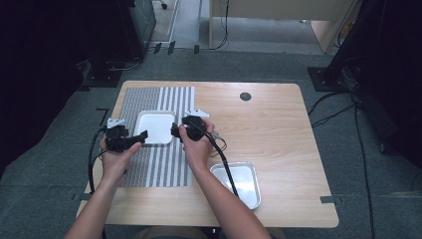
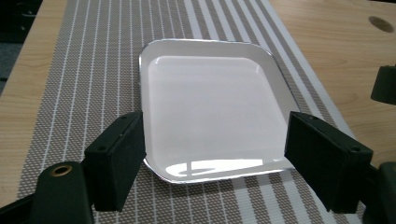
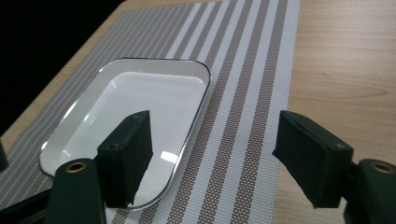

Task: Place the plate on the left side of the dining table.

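Observation:
A white square plate (image 1: 155, 126) with a thin dark rim lies empty on a grey striped placemat (image 1: 155, 167) at the table's left. My left gripper (image 1: 141, 136) sits at the plate's left edge, held in a hand. Its jaws stand open, and in the left gripper view (image 2: 219, 156) they frame the plate (image 2: 210, 102) near its closest rim. My right gripper (image 1: 175, 131) is at the plate's right edge, also open. In the right gripper view (image 3: 212, 158) one jaw hangs over the plate (image 3: 135, 105) and the other over the placemat (image 3: 247, 93). Nothing is gripped.
An empty metal tray (image 1: 252, 194) lies near the front right of the wooden table (image 1: 278, 129), with the right gripper's cable trailing across it. A dark round grommet (image 1: 245, 96) sits at the back. Cables run over the floor around the table.

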Action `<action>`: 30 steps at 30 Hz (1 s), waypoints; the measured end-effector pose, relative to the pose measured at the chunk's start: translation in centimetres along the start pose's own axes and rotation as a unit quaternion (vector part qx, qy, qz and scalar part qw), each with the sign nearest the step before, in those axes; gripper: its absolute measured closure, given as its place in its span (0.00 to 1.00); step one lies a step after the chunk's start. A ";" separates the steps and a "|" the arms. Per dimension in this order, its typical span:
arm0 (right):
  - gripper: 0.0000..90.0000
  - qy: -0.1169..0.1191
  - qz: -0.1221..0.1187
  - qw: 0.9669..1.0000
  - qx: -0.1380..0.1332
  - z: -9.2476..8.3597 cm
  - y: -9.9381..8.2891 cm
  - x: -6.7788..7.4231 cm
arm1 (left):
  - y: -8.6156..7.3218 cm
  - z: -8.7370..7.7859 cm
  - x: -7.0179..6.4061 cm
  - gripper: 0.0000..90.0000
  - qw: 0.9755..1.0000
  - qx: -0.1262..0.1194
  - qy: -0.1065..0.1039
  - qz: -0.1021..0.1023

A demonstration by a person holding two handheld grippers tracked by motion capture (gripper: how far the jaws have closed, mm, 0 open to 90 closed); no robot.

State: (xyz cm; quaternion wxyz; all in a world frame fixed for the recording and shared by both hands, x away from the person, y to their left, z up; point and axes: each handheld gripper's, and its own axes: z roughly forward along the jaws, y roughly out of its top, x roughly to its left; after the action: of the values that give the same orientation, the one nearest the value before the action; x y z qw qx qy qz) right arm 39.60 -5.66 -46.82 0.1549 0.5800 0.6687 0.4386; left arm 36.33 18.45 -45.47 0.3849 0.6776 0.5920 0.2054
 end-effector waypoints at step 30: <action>0.22 -0.011 -0.042 0.999 -0.007 -6.9 -1.6 -5.3 | -5.1 -3.0 -3.0 0.20 1.000 0.012 -0.020 0.006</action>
State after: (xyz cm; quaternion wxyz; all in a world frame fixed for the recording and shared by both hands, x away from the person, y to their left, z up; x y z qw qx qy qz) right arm 35.07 -13.25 -45.76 0.1844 0.5553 0.6877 0.4298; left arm 30.22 16.40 -46.96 0.3872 0.6896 0.5825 0.1876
